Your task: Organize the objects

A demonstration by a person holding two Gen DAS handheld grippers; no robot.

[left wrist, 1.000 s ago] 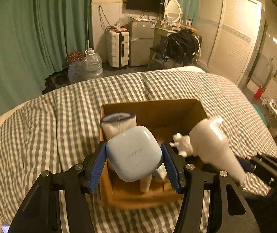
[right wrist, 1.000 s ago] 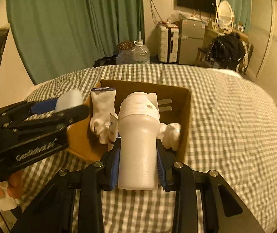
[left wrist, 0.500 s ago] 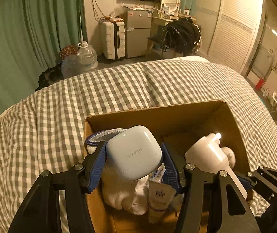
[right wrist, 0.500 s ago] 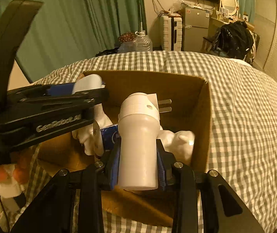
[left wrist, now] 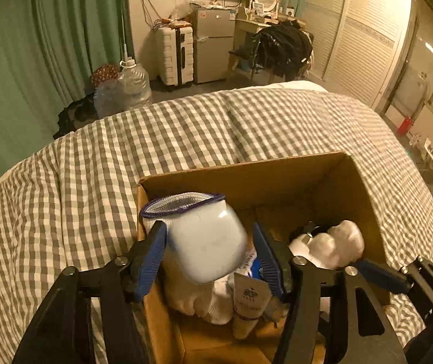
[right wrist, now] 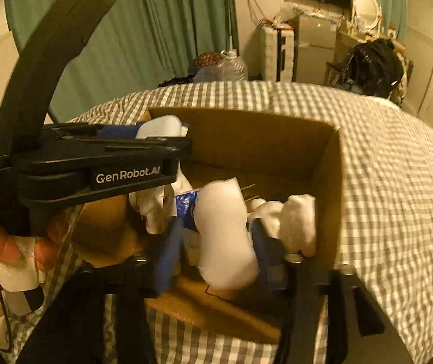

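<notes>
Cardboard box (left wrist: 247, 176) walls closely flank both opening grippers.

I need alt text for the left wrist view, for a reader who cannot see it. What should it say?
The left tool is opening over a cardboard box on a checked bedspread, with a pale blue earbud case blurred between its blue pads. In the box lie a white glove, a tube and other white things.

Left tongs (left wrist: 210, 251) opening over the cardboard box (left wrist: 277, 179); the blurred pale-blue earbud case (left wrist: 207, 245) sits loose between the pads, above a white glove (left wrist: 186, 291).
</notes>
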